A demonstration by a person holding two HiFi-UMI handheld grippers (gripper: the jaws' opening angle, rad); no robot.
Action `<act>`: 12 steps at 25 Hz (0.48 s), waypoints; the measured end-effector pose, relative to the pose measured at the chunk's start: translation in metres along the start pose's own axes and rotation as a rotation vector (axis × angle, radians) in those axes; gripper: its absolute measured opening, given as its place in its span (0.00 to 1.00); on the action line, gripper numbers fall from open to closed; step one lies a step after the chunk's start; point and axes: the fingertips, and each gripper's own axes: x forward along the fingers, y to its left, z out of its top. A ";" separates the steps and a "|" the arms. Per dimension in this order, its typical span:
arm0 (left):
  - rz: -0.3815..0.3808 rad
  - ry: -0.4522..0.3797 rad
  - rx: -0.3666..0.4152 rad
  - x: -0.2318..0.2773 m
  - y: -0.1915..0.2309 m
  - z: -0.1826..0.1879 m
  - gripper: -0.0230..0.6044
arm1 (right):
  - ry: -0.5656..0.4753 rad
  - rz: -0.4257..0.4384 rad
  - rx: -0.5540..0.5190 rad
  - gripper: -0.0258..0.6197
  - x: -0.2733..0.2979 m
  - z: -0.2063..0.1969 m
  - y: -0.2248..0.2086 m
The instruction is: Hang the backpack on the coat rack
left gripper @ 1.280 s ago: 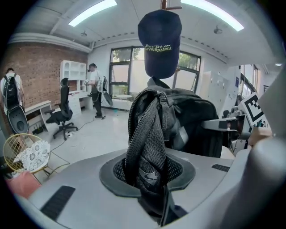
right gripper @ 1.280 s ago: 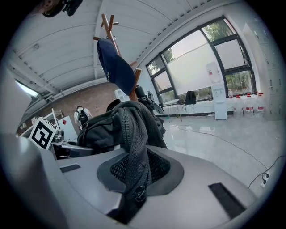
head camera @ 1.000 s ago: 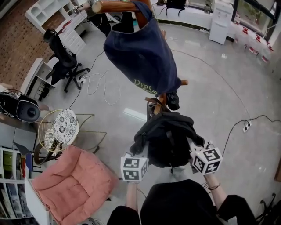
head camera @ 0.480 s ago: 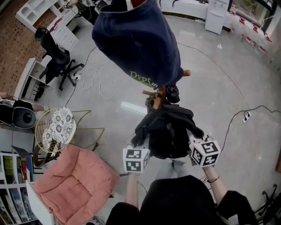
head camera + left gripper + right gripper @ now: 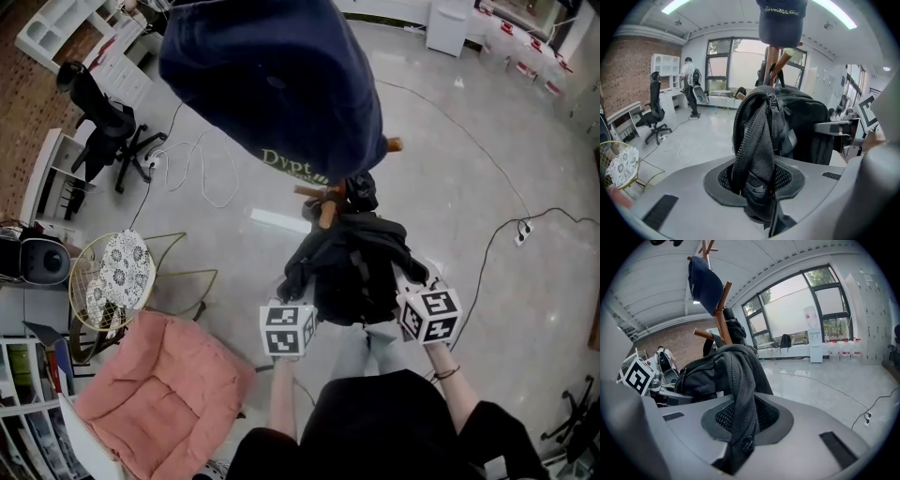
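backpack (image 5: 361,277) beside coat rack (image 5: 325,212), open floor (image 5: 469,187) right

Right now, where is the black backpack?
Head view, centre: the black backpack hangs between the left gripper and the right gripper, both shut on its mesh straps, beside the coat rack pegs, under the navy garment.

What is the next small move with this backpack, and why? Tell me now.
Probably ease the backpack down so its top catches the wooden peg at its top. The left tongs and right tongs each grip its mesh fabric. I cannot tell that it hangs yet.
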 end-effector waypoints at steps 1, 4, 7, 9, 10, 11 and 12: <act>0.001 0.001 -0.002 0.002 0.001 -0.001 0.23 | -0.001 -0.002 -0.001 0.10 0.002 0.000 -0.001; 0.002 -0.001 -0.007 0.008 0.003 -0.003 0.23 | -0.004 -0.008 -0.009 0.10 0.006 -0.002 -0.003; 0.001 -0.009 -0.015 0.014 0.006 -0.004 0.23 | -0.006 -0.012 -0.019 0.10 0.011 -0.004 -0.005; 0.004 -0.015 -0.026 0.017 0.009 -0.004 0.24 | -0.007 -0.015 -0.028 0.10 0.014 -0.005 -0.006; 0.006 -0.018 -0.031 0.018 0.010 -0.005 0.24 | -0.008 -0.016 -0.035 0.10 0.016 -0.005 -0.006; 0.008 -0.021 -0.034 0.020 0.011 -0.005 0.24 | -0.008 -0.017 -0.042 0.10 0.017 -0.006 -0.006; 0.009 -0.024 -0.037 0.021 0.012 -0.005 0.24 | -0.007 -0.017 -0.046 0.10 0.019 -0.006 -0.006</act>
